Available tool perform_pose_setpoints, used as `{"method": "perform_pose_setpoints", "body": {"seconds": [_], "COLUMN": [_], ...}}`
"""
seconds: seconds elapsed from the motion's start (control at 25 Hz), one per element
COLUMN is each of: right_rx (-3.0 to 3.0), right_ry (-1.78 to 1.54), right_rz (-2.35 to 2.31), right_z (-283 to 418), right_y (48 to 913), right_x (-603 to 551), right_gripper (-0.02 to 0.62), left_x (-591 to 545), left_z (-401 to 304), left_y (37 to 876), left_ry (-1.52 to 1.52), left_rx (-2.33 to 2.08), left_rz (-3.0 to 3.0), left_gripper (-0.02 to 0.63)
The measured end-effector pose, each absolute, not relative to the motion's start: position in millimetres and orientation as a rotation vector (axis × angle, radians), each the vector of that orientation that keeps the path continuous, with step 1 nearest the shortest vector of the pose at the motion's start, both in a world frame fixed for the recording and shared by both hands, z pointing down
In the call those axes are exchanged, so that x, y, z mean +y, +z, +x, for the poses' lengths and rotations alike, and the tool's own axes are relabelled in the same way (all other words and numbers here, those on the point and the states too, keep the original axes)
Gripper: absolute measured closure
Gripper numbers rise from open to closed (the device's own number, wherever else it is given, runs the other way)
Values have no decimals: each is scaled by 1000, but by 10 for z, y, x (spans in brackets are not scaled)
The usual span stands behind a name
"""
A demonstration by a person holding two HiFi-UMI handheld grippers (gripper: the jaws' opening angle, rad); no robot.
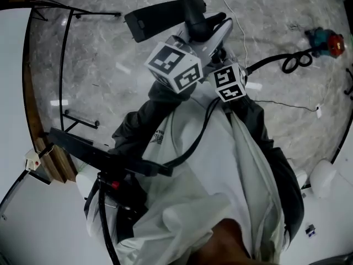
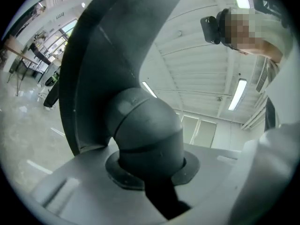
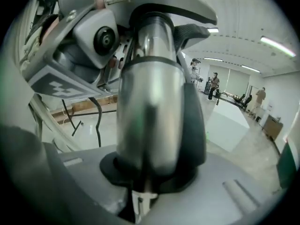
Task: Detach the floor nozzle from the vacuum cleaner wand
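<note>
The black floor nozzle [image 1: 160, 16] is held up over the marble floor, just beyond both marker cubes. My left gripper [image 1: 194, 33] is shut on the nozzle's dark grey elbow neck [image 2: 145, 125], which fills the space between its jaws; the nozzle's flat body [image 2: 108, 55] rises behind it. Shut round the silver wand tube [image 3: 150, 107], just above its dark collar [image 3: 194, 125], is my right gripper [image 1: 219, 47]. The left gripper's cube [image 3: 56, 83] sits close at the upper left of the right gripper view. Both sets of fingertips are hidden in the head view.
A black tube stand [image 1: 66, 54] is at the left by a white table edge [image 1: 11, 93]. A looped black cable [image 1: 295, 62] and a red-and-teal tool [image 1: 328, 40] lie on the floor at the right. A black bar with a red button [image 1: 113, 184] hangs by my waist.
</note>
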State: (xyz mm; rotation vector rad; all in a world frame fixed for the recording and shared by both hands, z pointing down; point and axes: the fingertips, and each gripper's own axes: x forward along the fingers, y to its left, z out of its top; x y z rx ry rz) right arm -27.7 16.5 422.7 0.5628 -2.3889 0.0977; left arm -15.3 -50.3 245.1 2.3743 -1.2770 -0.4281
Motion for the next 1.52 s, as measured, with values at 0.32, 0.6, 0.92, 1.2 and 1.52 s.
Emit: {"method": "perform_pose_setpoints", "body": {"seconds": [0.32,0.6,0.92,1.2,1.52], "right_rx": [-2439,-2473,-2388,-2445,-2438], "right_ry": [-24,23,62,-19,31], "right_rz": [348,-7,574,382,135], "right_z": [-273,-140,-94,-90,-136], "right_y": [4159,4126,4177,4092,4057], "right_x": [302,706,312,412,563], "right_gripper": [502,500,497,499,497], "left_x": [-131,294,-174,62,113], "left_z": [38,338,156,312,245], "left_y": [2218,2115,2243,2094,2027], "left_ry": [-534,-574,-505,-545,-581], "left_rx": [-966,-525,-1038,-775,-717], "left_rz": [2702,2877,2633,2807,2856], "left_gripper": [531,529,529,529,529]}}
